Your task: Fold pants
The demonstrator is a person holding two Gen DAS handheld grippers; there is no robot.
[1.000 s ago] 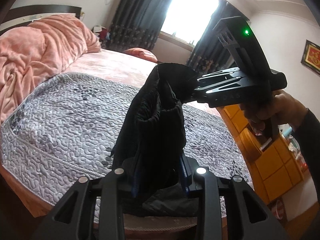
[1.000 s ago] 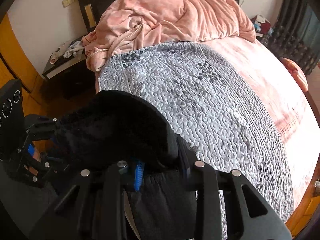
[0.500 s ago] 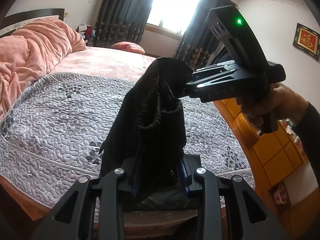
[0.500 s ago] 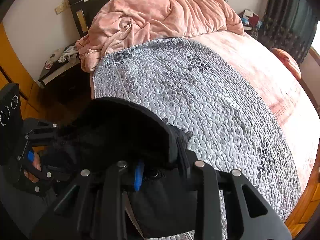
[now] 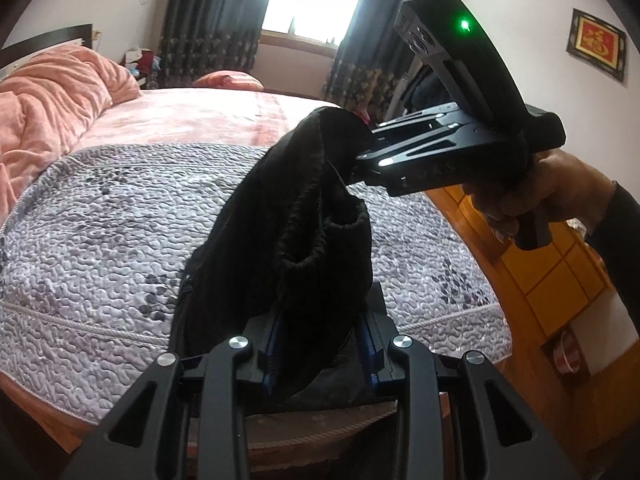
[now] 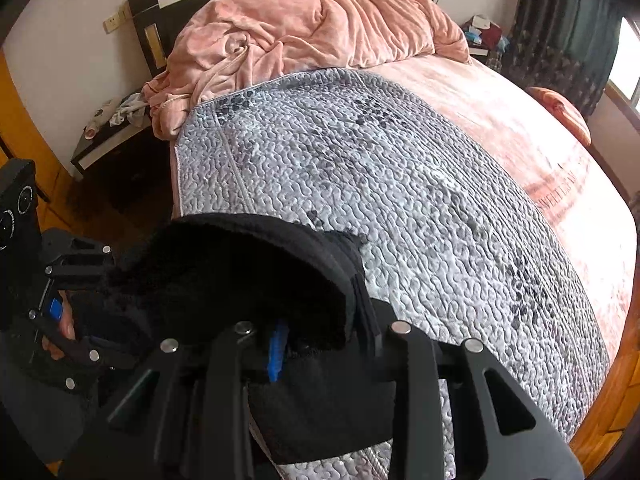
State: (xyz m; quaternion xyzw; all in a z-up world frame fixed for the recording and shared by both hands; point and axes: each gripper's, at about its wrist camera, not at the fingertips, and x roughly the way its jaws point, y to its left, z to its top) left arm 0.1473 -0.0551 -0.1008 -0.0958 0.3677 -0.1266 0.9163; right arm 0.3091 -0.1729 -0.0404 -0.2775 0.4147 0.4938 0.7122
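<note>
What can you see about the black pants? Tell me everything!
The black pants look soft and a bit fuzzy, like knit fabric, bunched into a thick hanging bundle. A gathered, stretchy-looking edge loops across the middle. The left tongs pinch the near part, and the right tongs pinch the top, holding it up above the grey quilted bedspread. The lowest part hangs at the bed's near edge; whether it touches cannot be told.
</note>
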